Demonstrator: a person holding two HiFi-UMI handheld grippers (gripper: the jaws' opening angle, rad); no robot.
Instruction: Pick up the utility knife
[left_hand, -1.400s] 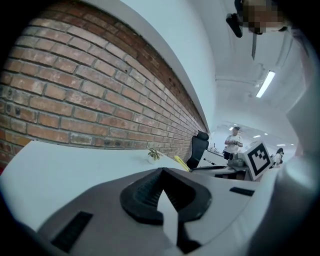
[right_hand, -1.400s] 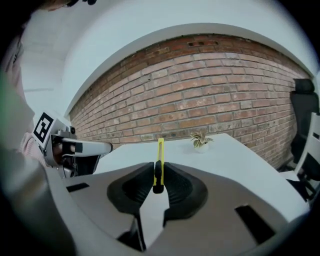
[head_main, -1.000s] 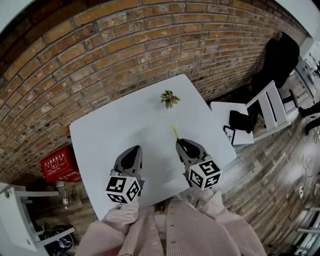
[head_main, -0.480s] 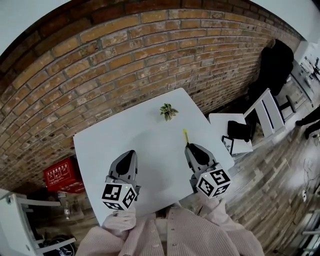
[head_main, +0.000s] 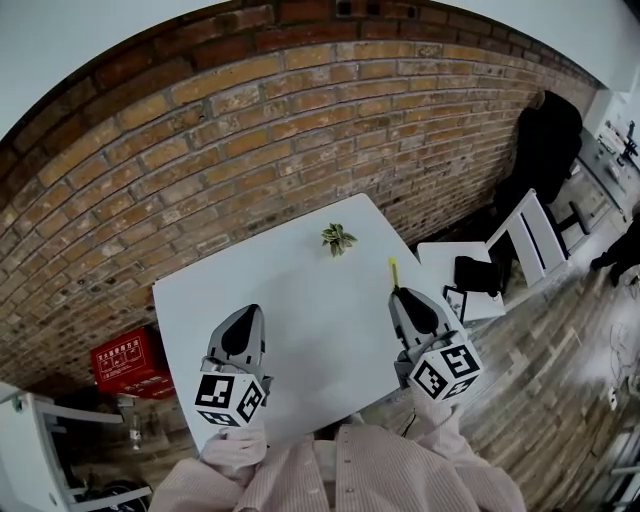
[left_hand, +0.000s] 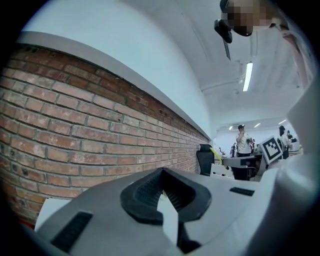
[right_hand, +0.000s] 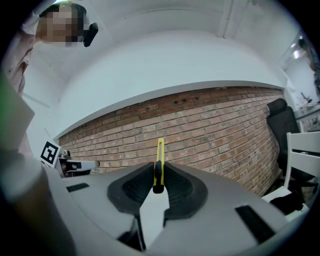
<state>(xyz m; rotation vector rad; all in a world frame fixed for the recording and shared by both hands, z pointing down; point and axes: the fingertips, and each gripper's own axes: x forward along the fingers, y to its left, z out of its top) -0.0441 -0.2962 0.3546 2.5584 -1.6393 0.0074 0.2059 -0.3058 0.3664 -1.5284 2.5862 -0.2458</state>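
Note:
The utility knife (head_main: 393, 271) is thin and yellow, and it juts forward from the tip of my right gripper (head_main: 401, 293), which is shut on it above the white table's (head_main: 300, 290) right side. In the right gripper view the knife (right_hand: 160, 156) stands on edge between the black pads (right_hand: 172, 185), pointing at the brick wall. My left gripper (head_main: 243, 317) hovers over the table's left part, shut with nothing in it. In the left gripper view its pads (left_hand: 150, 192) meet. Both grippers point level.
A small potted plant (head_main: 338, 238) stands near the table's far edge. A brick wall (head_main: 250, 130) runs behind. A red crate (head_main: 125, 358) sits on the floor at left. At right stand a white chair (head_main: 530, 235) and a low white stand (head_main: 470, 272) with dark items.
Both grippers have lifted higher above the table. The right one has drifted rightward, carrying the knife with it. The left has shifted slightly left.

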